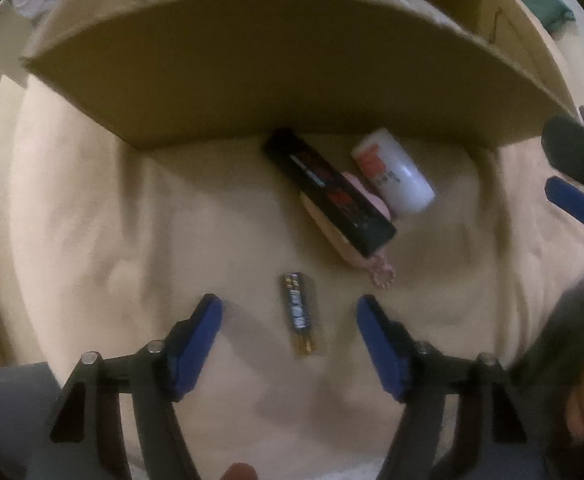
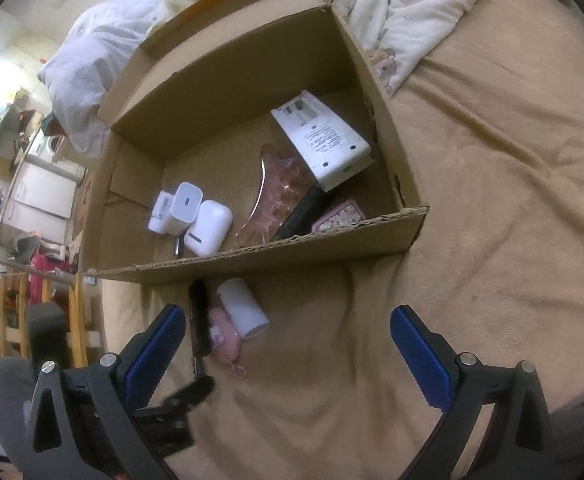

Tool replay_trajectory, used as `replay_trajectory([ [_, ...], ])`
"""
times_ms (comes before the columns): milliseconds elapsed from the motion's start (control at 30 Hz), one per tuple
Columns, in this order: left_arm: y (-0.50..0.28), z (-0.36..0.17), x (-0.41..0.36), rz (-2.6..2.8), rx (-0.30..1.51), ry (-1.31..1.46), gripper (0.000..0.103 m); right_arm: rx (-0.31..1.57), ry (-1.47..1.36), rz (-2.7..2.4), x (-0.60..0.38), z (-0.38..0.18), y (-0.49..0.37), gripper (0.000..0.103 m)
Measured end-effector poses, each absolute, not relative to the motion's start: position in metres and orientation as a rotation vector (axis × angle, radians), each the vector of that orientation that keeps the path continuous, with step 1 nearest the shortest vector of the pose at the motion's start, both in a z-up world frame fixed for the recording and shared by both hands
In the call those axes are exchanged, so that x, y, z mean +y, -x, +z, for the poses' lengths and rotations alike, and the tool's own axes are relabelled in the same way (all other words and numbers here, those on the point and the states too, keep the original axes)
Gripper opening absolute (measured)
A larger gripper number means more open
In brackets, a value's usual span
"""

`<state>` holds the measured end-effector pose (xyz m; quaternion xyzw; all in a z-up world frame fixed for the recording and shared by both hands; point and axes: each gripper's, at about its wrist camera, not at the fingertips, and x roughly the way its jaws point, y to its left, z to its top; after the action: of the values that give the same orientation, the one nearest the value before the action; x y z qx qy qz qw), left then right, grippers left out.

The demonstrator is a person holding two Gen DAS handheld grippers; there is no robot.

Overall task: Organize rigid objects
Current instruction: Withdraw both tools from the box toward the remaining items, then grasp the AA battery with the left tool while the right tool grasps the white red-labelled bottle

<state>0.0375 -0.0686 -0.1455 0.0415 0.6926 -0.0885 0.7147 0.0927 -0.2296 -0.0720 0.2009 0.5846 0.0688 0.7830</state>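
Bearing seemingly unreadable print: battery

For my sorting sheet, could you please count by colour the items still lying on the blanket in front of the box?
Dark: 2, long case and small stick
White: 1, bottle
Pink: 1, trinket under the long case
Total: 4

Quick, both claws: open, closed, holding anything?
Left claw: open, straddling the small battery on the blanket, pads not touching it.
Right claw: open, empty.
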Motion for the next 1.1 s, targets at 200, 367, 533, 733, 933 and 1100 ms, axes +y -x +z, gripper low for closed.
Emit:
replay_trajectory([
  [200, -0.044, -0.146, -0.067, -0.194, 1.527, -0.103, 0.011, 1.312, -0.501, 0.206, -0.228, -0.082, -0.096, 0.103],
  [367, -0.049, -0.14, -0.06, -0.184, 1.506, -0.097, 0.009, 1.366, -0.506, 0.293, -0.213, -0.092, -0.11, 0.098],
  [533, -0.055, -0.135, -0.05, -0.175, 1.485, -0.087, 0.009, 1.42, -0.423, 0.333, -0.19, -0.105, -0.121, 0.069],
  [733, -0.048, -0.13, -0.052, -0.165, 1.475, -0.088, 0.009, 1.443, -0.361, 0.355, -0.17, -0.117, -0.126, 0.041],
  [933, -0.049, -0.128, -0.056, -0.167, 1.464, -0.096, 0.009, 1.477, -0.332, 0.325, -0.161, -0.139, -0.127, 0.031],
  [1100, -0.049, -0.118, -0.055, -0.156, 1.441, -0.092, 0.009, 1.409, -0.299, 0.305, -0.166, -0.123, -0.121, 0.028],
])
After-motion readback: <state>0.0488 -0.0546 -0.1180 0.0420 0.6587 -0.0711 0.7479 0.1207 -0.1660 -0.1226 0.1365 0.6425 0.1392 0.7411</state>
